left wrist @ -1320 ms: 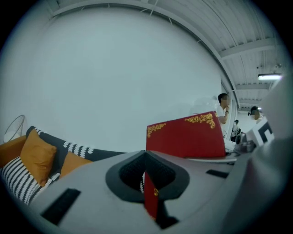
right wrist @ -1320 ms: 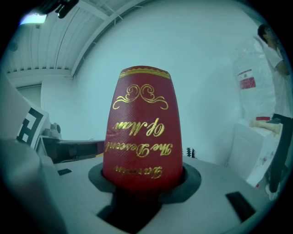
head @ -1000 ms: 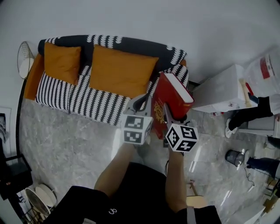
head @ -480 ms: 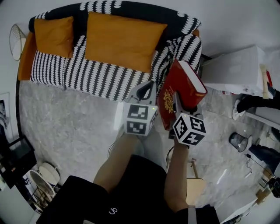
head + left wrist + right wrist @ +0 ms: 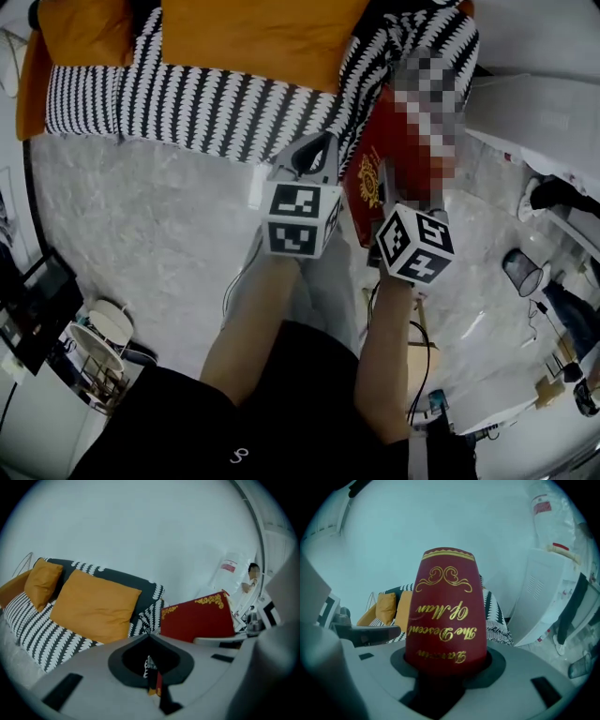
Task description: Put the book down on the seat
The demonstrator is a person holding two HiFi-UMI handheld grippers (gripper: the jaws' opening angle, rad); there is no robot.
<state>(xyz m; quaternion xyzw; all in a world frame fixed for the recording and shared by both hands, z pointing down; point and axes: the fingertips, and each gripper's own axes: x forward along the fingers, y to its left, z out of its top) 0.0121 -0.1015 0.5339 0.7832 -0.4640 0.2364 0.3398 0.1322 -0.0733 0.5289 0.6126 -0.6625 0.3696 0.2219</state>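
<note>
A thick red book [image 5: 373,183] with gold lettering on its spine [image 5: 445,616] stands on end in my right gripper [image 5: 398,202], whose jaws are shut on its lower end. It hangs over the marble floor, just in front of the right end of the black-and-white patterned sofa seat [image 5: 187,103]. My left gripper [image 5: 317,152] is close beside the book on its left, shut and empty. In the left gripper view the red cover [image 5: 197,618] shows to the right of the jaws' tips [image 5: 149,637]. Orange cushions [image 5: 253,33] lean on the sofa back.
A white cabinet [image 5: 534,112] stands right of the sofa, with a person's legs [image 5: 562,192] and a small bin [image 5: 523,272] near it. A rack with plates [image 5: 103,328] and a dark table [image 5: 28,309] are at the lower left.
Both grippers have come down together with the book still in the right one. The sofa has slid toward the top of the head view.
</note>
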